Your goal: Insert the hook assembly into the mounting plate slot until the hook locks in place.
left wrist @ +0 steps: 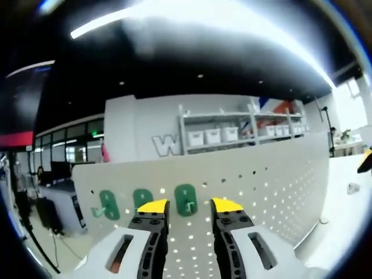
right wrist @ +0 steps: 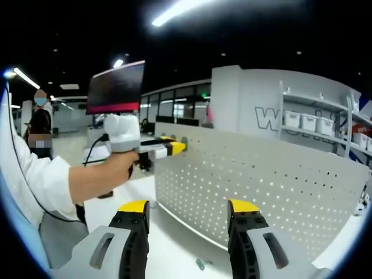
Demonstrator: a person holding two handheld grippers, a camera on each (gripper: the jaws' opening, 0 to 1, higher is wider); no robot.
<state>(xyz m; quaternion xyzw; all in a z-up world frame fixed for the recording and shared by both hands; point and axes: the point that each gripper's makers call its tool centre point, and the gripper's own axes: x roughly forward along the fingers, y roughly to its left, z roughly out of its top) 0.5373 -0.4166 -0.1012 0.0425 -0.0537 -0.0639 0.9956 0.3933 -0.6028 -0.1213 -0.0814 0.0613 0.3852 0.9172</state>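
Note:
A white perforated mounting plate (left wrist: 250,186) stands upright on the white table. Three green hook assemblies hang on it in a row: one at the left (left wrist: 108,204), one in the middle (left wrist: 142,199) and one on the right (left wrist: 186,199). My left gripper (left wrist: 190,206) is open just in front of the right hook, which shows in the gap between the jaws. In the right gripper view the plate (right wrist: 261,180) stands ahead of my open, empty right gripper (right wrist: 189,207). A hand holds the left gripper (right wrist: 168,147) at the plate's upper left edge. A small green piece (right wrist: 199,264) lies on the table.
Behind the plate stand a white wall and shelves with white bins (left wrist: 212,136). The white table (right wrist: 174,244) stretches in front of the plate. A dark monitor (right wrist: 116,87) and a standing person (right wrist: 39,125) are at the back left. The right gripper's yellow tip (left wrist: 365,161) shows at the right edge.

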